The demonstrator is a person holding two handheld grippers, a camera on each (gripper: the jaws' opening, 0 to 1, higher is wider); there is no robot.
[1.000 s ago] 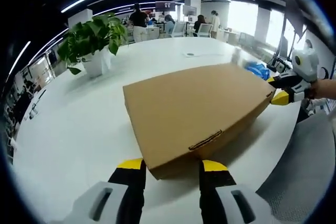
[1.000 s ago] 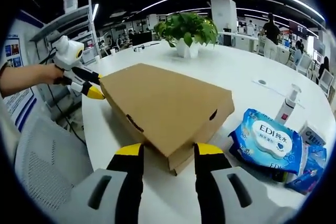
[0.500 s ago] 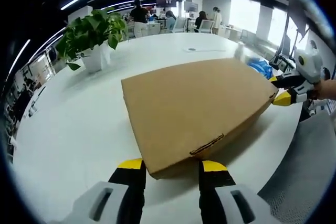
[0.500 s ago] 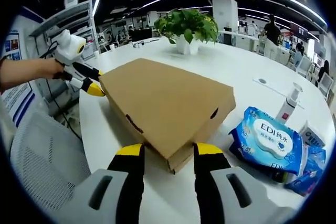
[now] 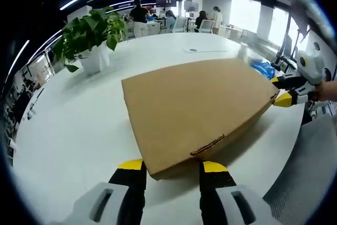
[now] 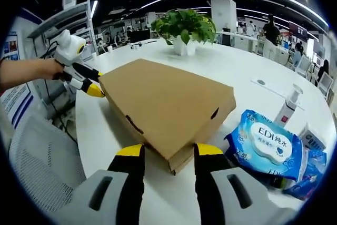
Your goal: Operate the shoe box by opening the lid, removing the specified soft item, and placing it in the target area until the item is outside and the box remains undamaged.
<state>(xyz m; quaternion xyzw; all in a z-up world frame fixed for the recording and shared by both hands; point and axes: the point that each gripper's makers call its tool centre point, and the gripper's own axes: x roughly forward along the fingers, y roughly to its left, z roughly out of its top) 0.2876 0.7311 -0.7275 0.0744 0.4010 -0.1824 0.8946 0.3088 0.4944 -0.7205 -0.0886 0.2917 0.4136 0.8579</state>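
A closed brown cardboard shoe box lies flat on the white table, its lid down and a tab slot on its near edge. My left gripper is open, its yellow-tipped jaws on either side of the box's near corner. My right gripper is open too, straddling the opposite corner of the box. In the left gripper view the right gripper shows at the box's far right corner. In the right gripper view the left gripper sits at the far left corner, held by a hand.
A potted plant stands on the table beyond the box. Right of the box lie a blue wet-wipes pack, a small spray bottle and more blue packets. A grey mesh chair stands at the table's edge. People are far behind.
Both views have shifted slightly. The box and both grippers keep the same places at its corners, jaws still open.
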